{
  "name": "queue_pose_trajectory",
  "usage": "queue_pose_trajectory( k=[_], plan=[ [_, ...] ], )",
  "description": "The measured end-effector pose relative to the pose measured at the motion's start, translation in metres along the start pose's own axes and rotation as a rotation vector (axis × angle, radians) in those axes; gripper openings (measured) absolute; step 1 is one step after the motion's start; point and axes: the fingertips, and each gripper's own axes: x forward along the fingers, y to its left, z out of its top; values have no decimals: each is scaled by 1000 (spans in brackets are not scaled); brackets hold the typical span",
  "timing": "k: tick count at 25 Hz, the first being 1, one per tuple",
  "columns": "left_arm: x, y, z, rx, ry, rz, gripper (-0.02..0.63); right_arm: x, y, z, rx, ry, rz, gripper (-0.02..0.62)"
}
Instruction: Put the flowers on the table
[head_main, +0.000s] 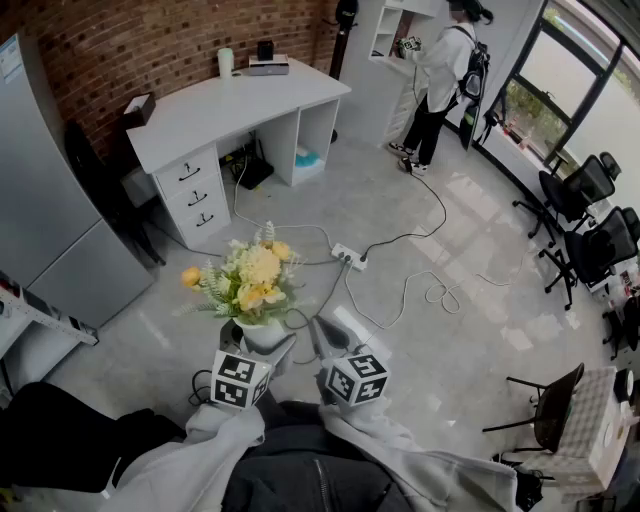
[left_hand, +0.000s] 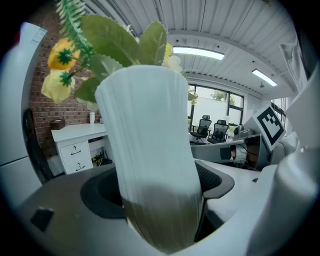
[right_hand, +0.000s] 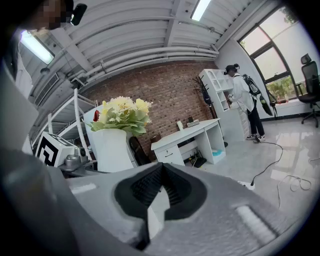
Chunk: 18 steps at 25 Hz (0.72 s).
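Observation:
A bunch of yellow and white flowers (head_main: 250, 275) stands in a ribbed white vase (head_main: 262, 335). My left gripper (head_main: 260, 348) is shut on the vase, held upright above the floor. In the left gripper view the vase (left_hand: 150, 150) fills the space between the jaws, and both pads press its sides. My right gripper (head_main: 330, 338) hangs just right of the vase, shut and empty; its pads meet in the right gripper view (right_hand: 159, 189). The vase (right_hand: 111, 147) shows at its left. The white table (head_main: 230, 105) stands several steps ahead by the brick wall.
On the table are a brown box (head_main: 140, 105), a cup (head_main: 226, 62) and a small device (head_main: 268, 65). A power strip (head_main: 350, 257) and cables lie on the floor ahead. A person (head_main: 440, 70) stands at the white shelves. Office chairs (head_main: 580, 200) line the right. A grey cabinet (head_main: 50, 200) stands at the left.

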Motion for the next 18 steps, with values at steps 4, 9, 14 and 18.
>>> queue_pose_trajectory(
  k=[4,9,14,18],
  plan=[
    [-5,-3,-8,-14,3,3,425,-2,5,-9,11,11,7,-2],
    [-5,0,-12,-17,2,18,425,-1,4,-10,-7,-8,3,-2],
    [-1,-2,-10,-22,-4,23,425,-1,-6,-12,18,-10,-18,0],
    [6,7,-10,-17,8,18,425,16,-7,-11,28,-9,-20,-2]
  ],
)
